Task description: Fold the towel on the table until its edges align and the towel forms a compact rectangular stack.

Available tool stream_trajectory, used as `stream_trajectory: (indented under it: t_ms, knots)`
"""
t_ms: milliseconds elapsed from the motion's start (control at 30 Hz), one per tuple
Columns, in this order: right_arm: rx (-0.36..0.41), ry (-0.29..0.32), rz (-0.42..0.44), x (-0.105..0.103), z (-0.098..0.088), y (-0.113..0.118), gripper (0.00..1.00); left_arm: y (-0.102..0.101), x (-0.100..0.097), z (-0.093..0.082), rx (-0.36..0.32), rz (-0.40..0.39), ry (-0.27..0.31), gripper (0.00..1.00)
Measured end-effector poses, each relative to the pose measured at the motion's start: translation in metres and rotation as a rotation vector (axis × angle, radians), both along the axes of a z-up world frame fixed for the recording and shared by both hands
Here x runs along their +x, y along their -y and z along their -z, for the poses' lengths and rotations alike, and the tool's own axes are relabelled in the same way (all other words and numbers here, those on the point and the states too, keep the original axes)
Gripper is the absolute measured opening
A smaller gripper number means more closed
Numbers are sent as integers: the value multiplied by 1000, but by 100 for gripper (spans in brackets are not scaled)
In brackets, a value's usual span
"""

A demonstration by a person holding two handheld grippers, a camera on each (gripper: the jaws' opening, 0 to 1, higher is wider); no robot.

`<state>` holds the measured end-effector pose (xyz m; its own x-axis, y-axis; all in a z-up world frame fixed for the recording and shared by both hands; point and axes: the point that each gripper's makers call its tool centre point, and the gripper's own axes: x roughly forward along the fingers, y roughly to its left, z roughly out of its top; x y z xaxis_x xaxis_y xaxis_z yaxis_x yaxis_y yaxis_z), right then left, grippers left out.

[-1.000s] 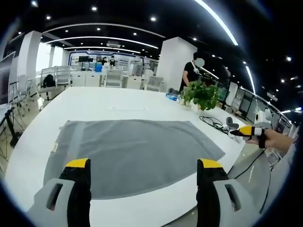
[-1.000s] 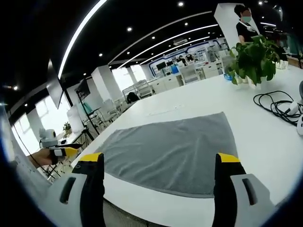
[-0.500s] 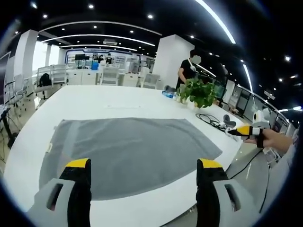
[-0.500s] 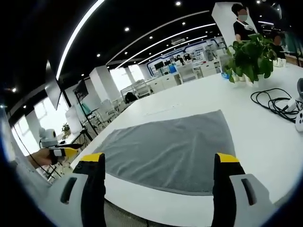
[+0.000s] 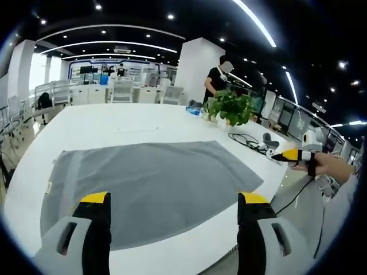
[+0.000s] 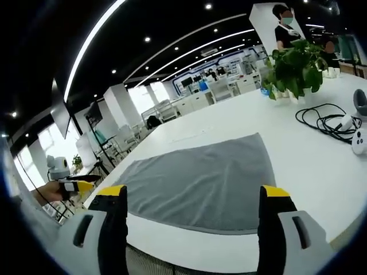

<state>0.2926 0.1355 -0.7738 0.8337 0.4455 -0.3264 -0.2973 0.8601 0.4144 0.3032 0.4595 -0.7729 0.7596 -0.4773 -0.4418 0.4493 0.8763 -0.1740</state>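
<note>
While both views have shifted a little over the last second, I judge that to be my own hands drifting, not the towel point(image 5: 149, 186) moving: it lies flat, single-layer and unfolded on the white table point(image 5: 97, 123), as it did a second ago. No fold has been started, so the whole task is still ahead.

My left gripper point(image 5: 172, 200) is spread wide and holds nothing. The near edge of the towel runs between its jaws but further out on the table; I see no contact. My right gripper point(image 6: 192, 192) is likewise spread wide and empty, and in the right gripper view the towel point(image 6: 200, 177) lies ahead of the jaws, its near edge close to the table's edge, again untouched.

A potted plant point(image 5: 229, 107), a coiled black cable point(image 6: 324, 120) and a person point(image 5: 217, 80) sit beyond the far right corner, well apart from the towel.

Judgement: next I must bring each gripper down onto a near corner before lifting, taking one layer only
</note>
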Motion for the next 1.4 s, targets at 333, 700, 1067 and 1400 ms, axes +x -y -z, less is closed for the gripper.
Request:
stream_trajectory:
  t_ms: [333, 700, 1067, 1400]
  knots:
    - [-4, 25, 15, 11, -12, 22, 96, 45, 15, -20, 4, 89, 39, 93]
    - [-52, 65, 34, 19, -32, 62, 96, 123, 19, -31, 23, 302, 76, 92]
    - [-108, 94, 59, 29, -54, 109, 95, 212, 26, -39, 28, 511, 118, 91]
    - [-126, 99, 54, 59, -60, 137, 95, 283, 25, -35, 64, 674, 135, 90]
